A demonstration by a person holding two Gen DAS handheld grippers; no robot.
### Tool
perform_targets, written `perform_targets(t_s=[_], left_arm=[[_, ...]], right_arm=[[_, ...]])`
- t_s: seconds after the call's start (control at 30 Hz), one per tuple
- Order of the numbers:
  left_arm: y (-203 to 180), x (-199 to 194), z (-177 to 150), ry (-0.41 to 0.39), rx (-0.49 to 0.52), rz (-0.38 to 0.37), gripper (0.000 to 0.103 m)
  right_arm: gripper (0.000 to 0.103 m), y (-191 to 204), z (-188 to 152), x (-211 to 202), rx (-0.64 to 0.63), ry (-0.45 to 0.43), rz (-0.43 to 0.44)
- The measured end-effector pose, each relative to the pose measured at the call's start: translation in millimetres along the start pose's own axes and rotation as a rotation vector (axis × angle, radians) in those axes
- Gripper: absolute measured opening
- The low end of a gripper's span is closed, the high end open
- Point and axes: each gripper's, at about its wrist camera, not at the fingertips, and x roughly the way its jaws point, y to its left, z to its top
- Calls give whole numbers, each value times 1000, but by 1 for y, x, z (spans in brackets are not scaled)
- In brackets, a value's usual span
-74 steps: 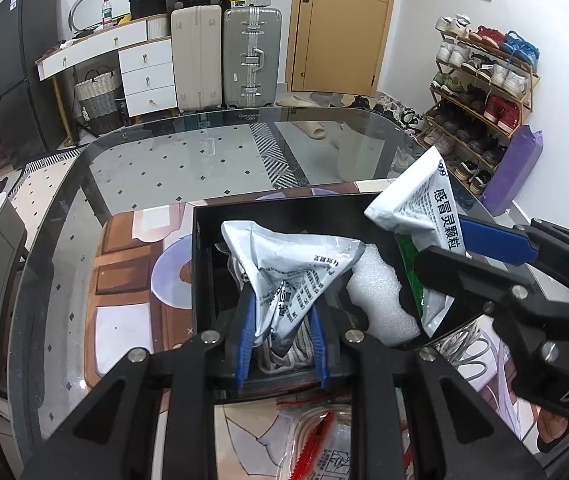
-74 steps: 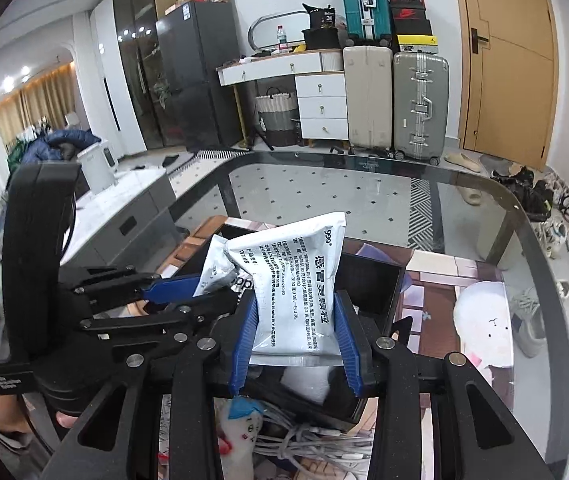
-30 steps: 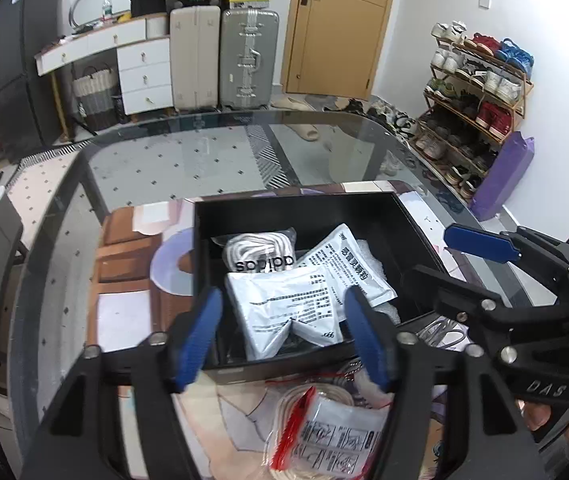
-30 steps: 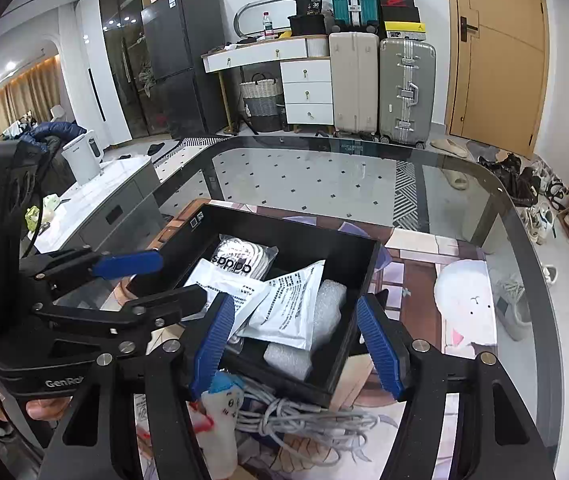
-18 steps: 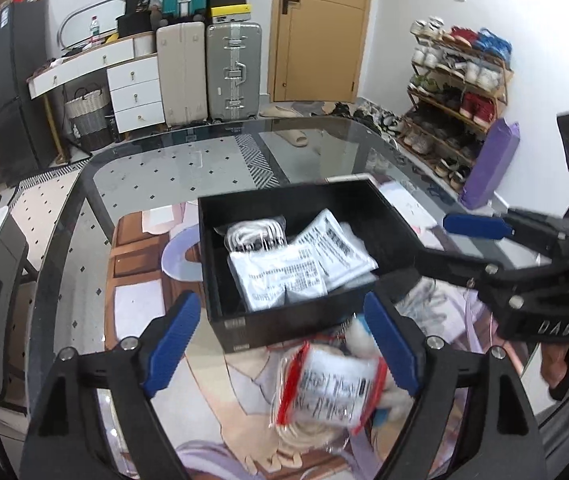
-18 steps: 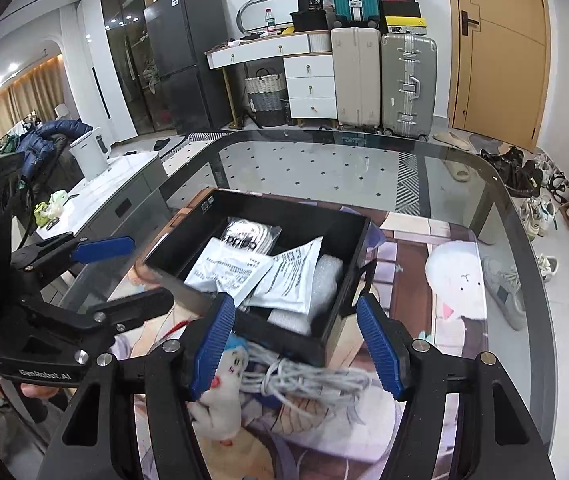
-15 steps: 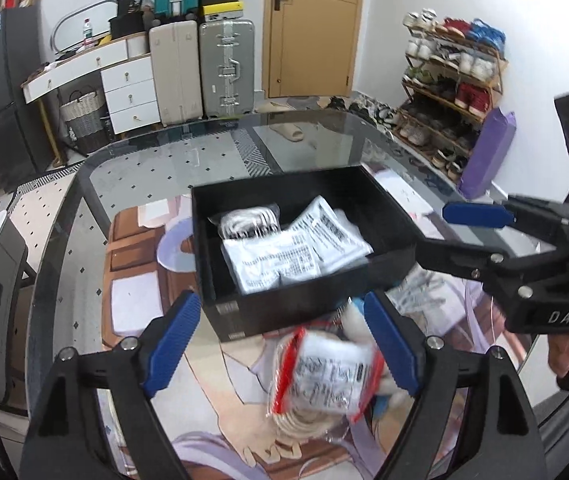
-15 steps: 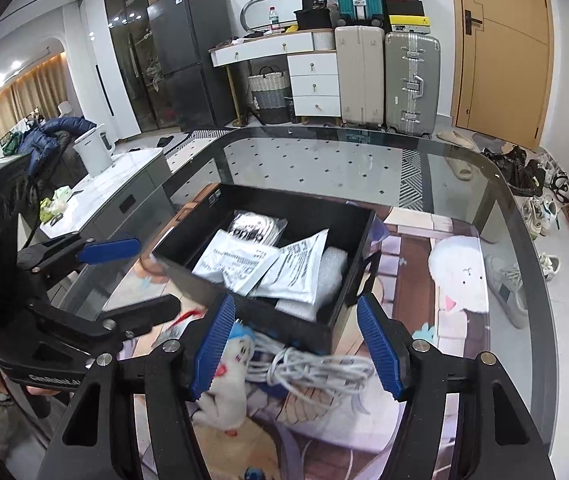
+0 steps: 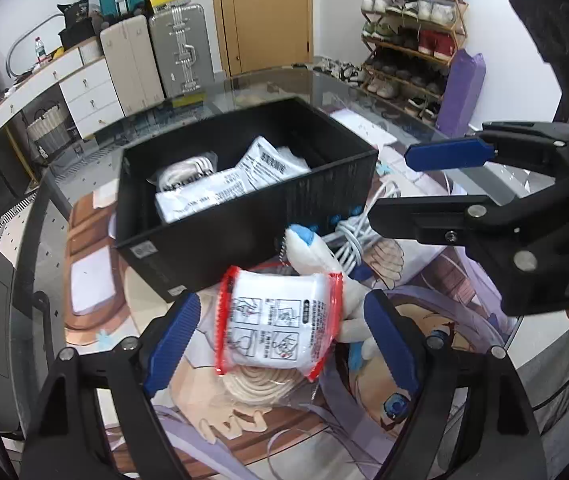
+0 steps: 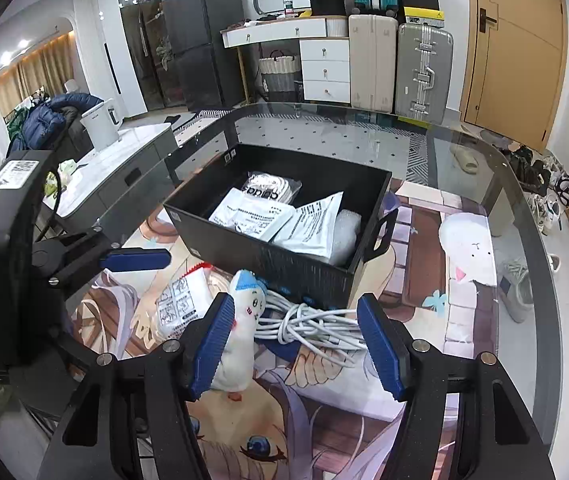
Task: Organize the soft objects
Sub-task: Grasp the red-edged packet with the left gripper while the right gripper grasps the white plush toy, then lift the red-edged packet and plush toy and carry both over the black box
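Left gripper [image 9: 280, 340]: fingers [image 9: 174, 342] wide apart, holding nothing, poised above the table [image 10: 480, 160]. Between the two blue pads lies a red-edged white packet [image 9: 280, 320], flat on the printed mat [image 10: 424, 264], not touched by either pad.

Right gripper [image 10: 298, 344]: fingers [image 10: 378, 346] also spread wide, empty. Between them, a bundle of white cable [image 10: 308, 322] on the mat. A small white plush toy [image 10: 242, 332] with a blue tip lies just inside the left-hand pad of this gripper; contact cannot be told.

In the left wrist view the plush toy [image 9: 324, 268] sits at 1 o'clock from the packet, partly under it, and the cable [image 9: 350, 236] lies beyond at 2 o'clock, against the box wall.

Black box [image 10: 284, 256]: open-topped, on the mat at 12 o'clock from both grippers. Inside: two white printed pouches [image 10: 280, 216] overlapping, a clear bag with white cord [image 10: 270, 188] at the far side, a piece of white foam [image 10: 344, 236] at the right end.

Each gripper shows in the other's view: right one at 3 o'clock in the left view, left one at 9 o'clock in the right view.

Glass-topped table; suitcases [image 10: 400, 60] and a door [image 10: 516, 48] behind.
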Motion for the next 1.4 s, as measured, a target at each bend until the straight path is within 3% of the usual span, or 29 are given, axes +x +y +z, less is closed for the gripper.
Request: perform_targets(t_s=[0.2,0.4,0.9,1.03,1.4], left_arm=[[3,5,2,18,-38,-55,62],[6,0,-3,19,-29,-48,44],[37,-29,-16,-19,-90,-7,44],[36,-26,-17,-6,-103,-1,44],[32,-29,-18,-7,-103,-3,44]], right_arm=[[66,3,-3,10,-16,24,3],[65,11,-5,17,-32,42,12],[65,42,-11,43,-106,116,50],[41,48,-16,56,-126,166,62],[36,40,-22,41,-123,179,94]])
